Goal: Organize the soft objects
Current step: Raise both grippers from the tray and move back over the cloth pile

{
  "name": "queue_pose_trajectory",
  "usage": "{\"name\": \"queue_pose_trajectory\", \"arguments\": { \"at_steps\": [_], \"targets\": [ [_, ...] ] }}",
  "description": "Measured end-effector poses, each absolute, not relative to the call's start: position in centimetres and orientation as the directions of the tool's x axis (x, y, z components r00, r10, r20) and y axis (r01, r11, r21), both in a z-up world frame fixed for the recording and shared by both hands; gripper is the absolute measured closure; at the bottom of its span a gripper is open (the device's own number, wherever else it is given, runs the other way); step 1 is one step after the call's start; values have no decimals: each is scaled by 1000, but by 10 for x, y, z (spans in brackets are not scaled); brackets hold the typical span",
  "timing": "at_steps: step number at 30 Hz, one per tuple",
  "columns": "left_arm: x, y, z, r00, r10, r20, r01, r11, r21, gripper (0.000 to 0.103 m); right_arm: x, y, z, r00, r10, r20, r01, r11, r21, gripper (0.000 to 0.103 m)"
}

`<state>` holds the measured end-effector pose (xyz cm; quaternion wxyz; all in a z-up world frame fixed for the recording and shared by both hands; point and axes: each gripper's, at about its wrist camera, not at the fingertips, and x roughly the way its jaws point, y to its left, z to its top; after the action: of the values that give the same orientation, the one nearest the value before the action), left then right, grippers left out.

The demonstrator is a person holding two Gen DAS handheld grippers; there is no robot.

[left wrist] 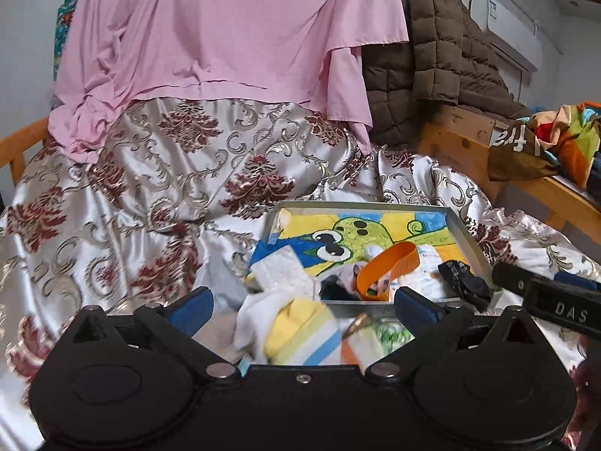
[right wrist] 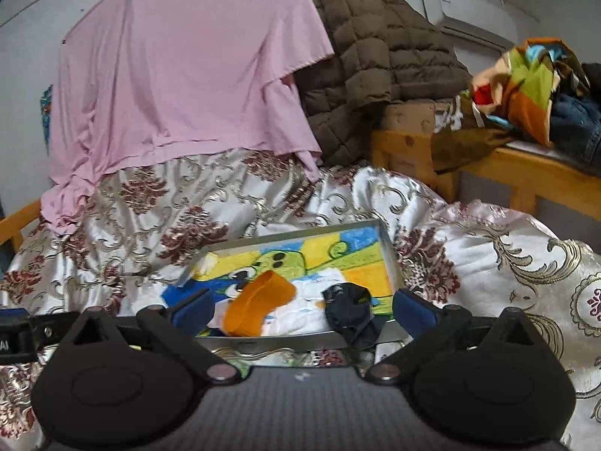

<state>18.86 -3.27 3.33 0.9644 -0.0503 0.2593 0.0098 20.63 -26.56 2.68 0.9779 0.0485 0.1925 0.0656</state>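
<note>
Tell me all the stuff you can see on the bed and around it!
Tray: one, silver rim, cartoon picture inside, on the bedspread.
Orange band: one, orange, lying in the tray.
Black sock: one, black, hanging over the tray's near rim.
Striped sock: one, yellow, white and blue, between the left tongs' fingers.
White sponge: one, white, at the tray's left edge.
Bedspread: one, silvery with dark red flowers, covering the bed.
Pink cloth: one, pink, draped behind.
Brown quilted jacket: one, brown, beside the pink cloth.
Colourful clothes: a pile, on the wooden bench at right.
Left tongs: open, black with blue pads.
Right tongs: open, over the tray.
</note>
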Motion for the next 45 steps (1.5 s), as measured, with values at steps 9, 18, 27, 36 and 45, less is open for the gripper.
{"name": "queue_pose_trajectory", "arguments": {
  "at_steps": [9,18,27,36,45],
  "targets": [
    [140,4,45,877,32,-480,-80,994,-80,1,166,-246,35,931,185,-315,-163,982,96,0],
    [118,34,33,870,21,-492,-83,991,-105,1,129,-222,34,936,193,-293,-184,981,60,0],
    [124,55,18,787,71,-613,-197,970,-141,1,110,-189,17,902,222,-369,-255,966,-42,0],
    [137,70,0,693,61,-718,-275,943,-185,1,115,-155,-8,831,298,-471,-383,919,-95,0],
    [149,62,-18,608,52,-792,-259,956,-136,1,125,-144,-27,763,281,-583,-406,909,-92,0]
  ]
}}
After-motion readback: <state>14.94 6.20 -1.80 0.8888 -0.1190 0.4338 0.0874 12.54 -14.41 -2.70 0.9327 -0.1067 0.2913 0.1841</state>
